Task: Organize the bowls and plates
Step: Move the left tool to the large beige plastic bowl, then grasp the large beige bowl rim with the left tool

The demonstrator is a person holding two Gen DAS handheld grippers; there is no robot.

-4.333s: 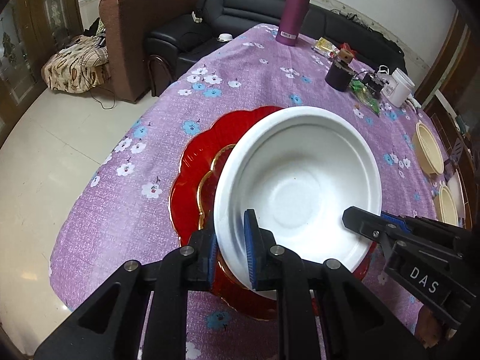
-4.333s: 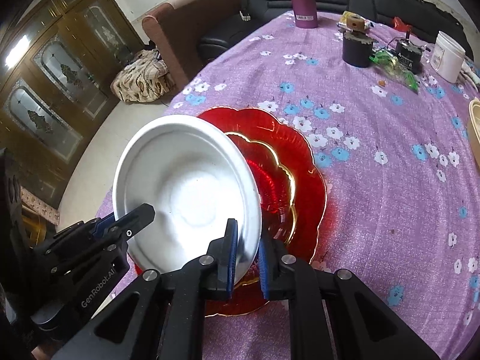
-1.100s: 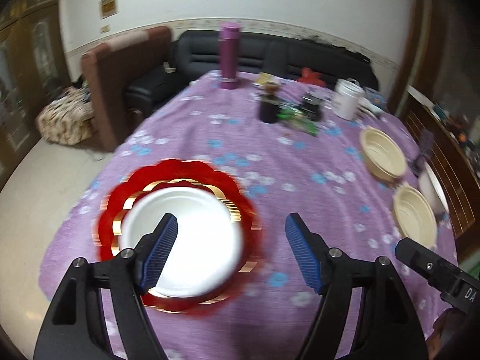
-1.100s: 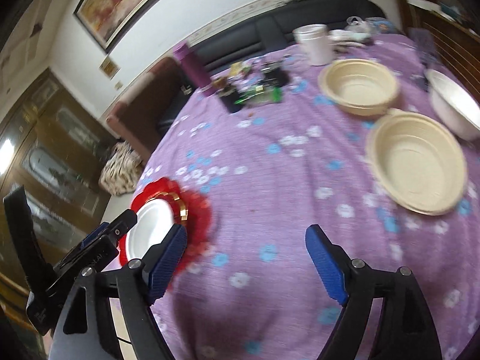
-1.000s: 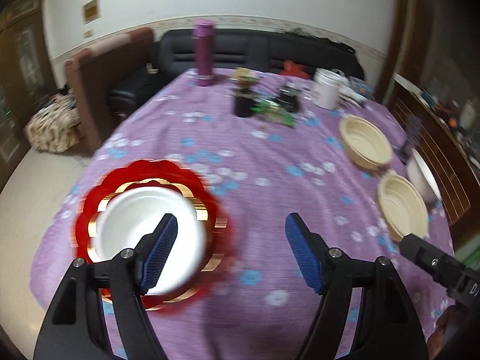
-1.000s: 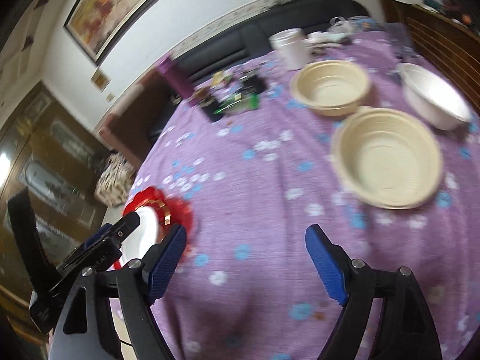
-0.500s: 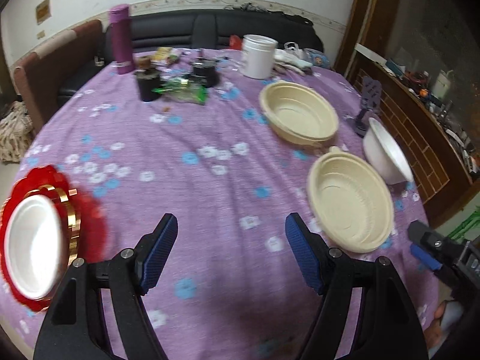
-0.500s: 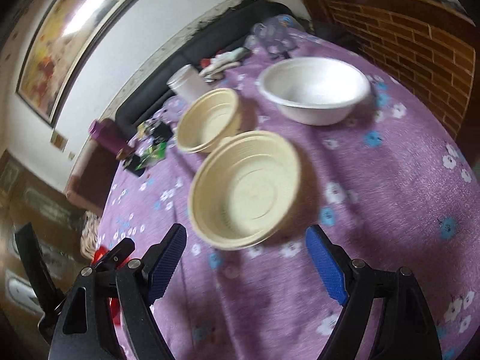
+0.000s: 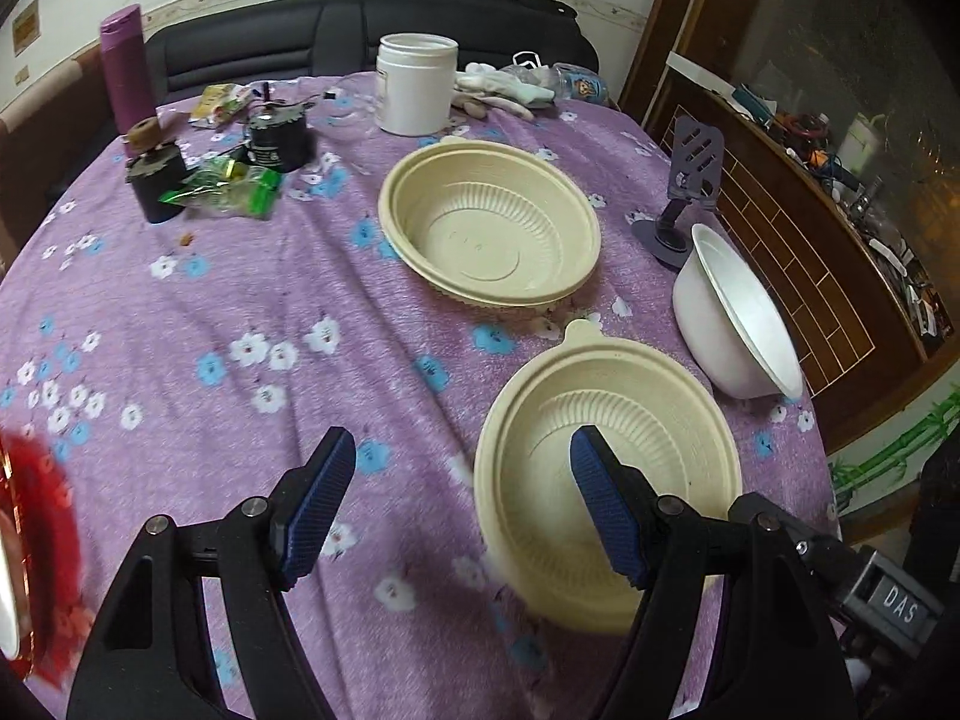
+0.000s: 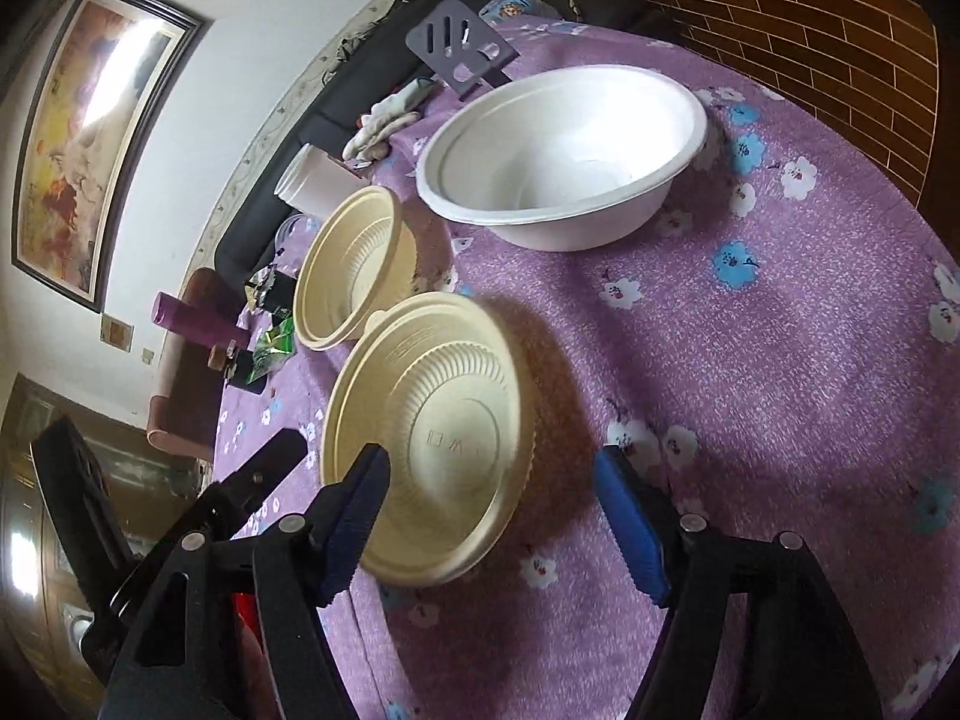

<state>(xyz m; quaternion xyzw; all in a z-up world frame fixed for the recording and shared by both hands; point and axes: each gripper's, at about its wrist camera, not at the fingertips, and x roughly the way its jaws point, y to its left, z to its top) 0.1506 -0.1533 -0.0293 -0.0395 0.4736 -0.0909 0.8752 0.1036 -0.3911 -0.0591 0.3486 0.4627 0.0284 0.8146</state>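
Both my left gripper (image 9: 462, 501) and right gripper (image 10: 492, 516) hang spread and empty, having swung away from the red plate (image 9: 36, 546), now at my far left. Nearest me sits a cream bowl (image 10: 429, 438), the white bowl (image 10: 561, 156) beyond it.

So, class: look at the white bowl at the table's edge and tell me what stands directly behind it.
Behind the white bowl stands a grey slotted phone stand. The left wrist view shows its round base on the purple tablecloth; in the right wrist view the bowl covers that base.
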